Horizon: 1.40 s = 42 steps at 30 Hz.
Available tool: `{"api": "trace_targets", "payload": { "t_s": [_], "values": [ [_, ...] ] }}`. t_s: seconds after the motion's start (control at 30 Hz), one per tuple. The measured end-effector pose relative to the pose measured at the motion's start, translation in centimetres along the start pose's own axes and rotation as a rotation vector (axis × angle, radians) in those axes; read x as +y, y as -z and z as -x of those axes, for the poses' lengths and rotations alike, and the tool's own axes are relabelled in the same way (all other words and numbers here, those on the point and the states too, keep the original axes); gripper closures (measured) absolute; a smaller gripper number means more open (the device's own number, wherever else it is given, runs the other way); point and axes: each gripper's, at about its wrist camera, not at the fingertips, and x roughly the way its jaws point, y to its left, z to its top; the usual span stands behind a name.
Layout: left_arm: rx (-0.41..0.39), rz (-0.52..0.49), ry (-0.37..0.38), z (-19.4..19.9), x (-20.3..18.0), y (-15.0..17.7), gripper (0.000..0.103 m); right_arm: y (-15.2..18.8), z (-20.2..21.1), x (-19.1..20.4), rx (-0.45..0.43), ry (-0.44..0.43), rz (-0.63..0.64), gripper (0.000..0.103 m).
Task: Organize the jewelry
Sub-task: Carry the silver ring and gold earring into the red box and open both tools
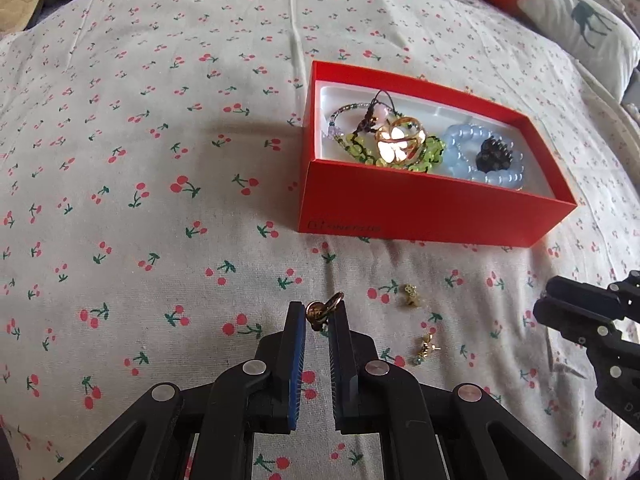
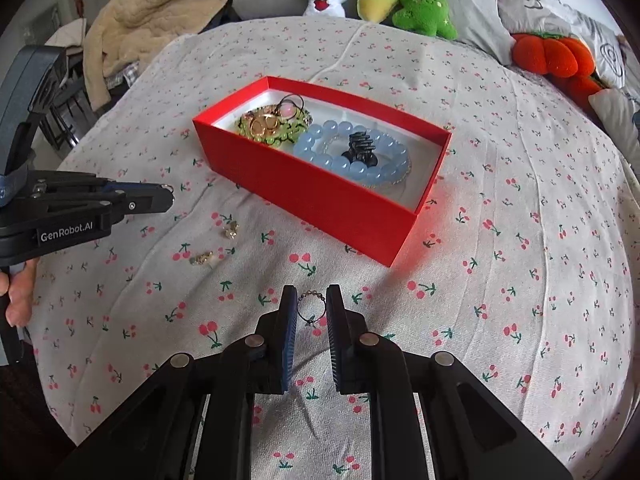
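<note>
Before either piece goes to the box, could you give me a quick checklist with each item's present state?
1. Left gripper has the gold ring between its fingers: ok.
2. Ring lifted off the bedspread: cannot tell.
3. Right gripper straddles the thin beaded ring, jaws apart: not ok, no grip.
4. Red box open, with bare floor at its near-right end: ok.
5. Two gold earrings left loose on the cloth: not ok.

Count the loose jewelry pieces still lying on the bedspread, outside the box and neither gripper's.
2: one gold earring nearer the red box, another gold earring nearer the camera. Folds could hide more.
</note>
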Motion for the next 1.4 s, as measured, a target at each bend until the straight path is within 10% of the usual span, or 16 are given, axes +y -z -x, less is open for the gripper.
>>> {"api": "trace_targets", "payload": {
  "t_s": [1.4],
  "values": [
    [-0.090,0.020,0.192,-1.1,-5.9,-6.2,0.096,-5.4,1.1,-7.7,-0.134,-0.100,-0.348,0.087]
  ]
}}
